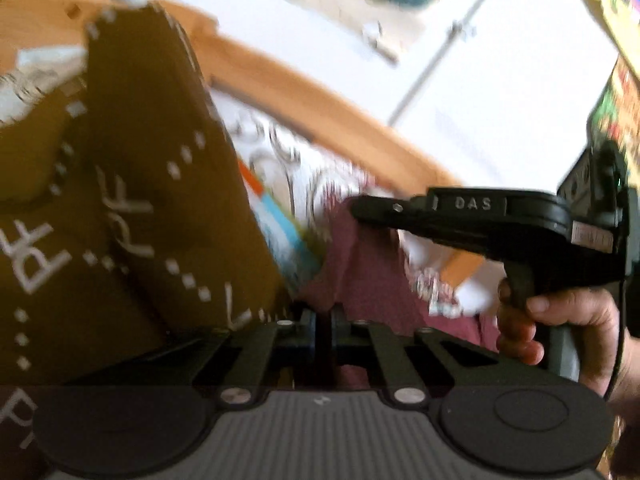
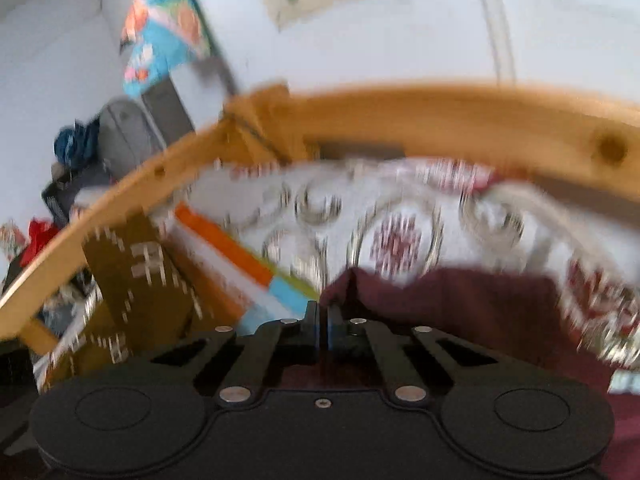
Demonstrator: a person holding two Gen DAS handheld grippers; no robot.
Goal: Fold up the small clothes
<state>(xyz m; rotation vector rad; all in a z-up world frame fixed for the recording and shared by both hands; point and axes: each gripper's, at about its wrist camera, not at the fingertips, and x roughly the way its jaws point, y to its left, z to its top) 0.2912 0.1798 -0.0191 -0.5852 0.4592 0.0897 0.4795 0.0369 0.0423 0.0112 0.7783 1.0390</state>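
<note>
Against curved wooden bed rail (image 2: 440,116), maroon garment (image 2: 460,312) lies soft and creased on white bedspread (image 2: 400,216) with grey swirls and red motifs. Right gripper (image 2: 323,320) jaws closed tight, pinching maroon edge. Left wrist view alone shows hand (image 1: 560,328) on black pistol grip of right gripper (image 1: 360,210), plus mustard cloth (image 1: 120,200), dotted white lines and "PF" print, looming large. Left gripper (image 1: 323,320) jaws near-closed by mustard hem; grip unclear. Striped orange-blue-white item (image 2: 240,264) between mustard cloth and maroon garment.
</note>
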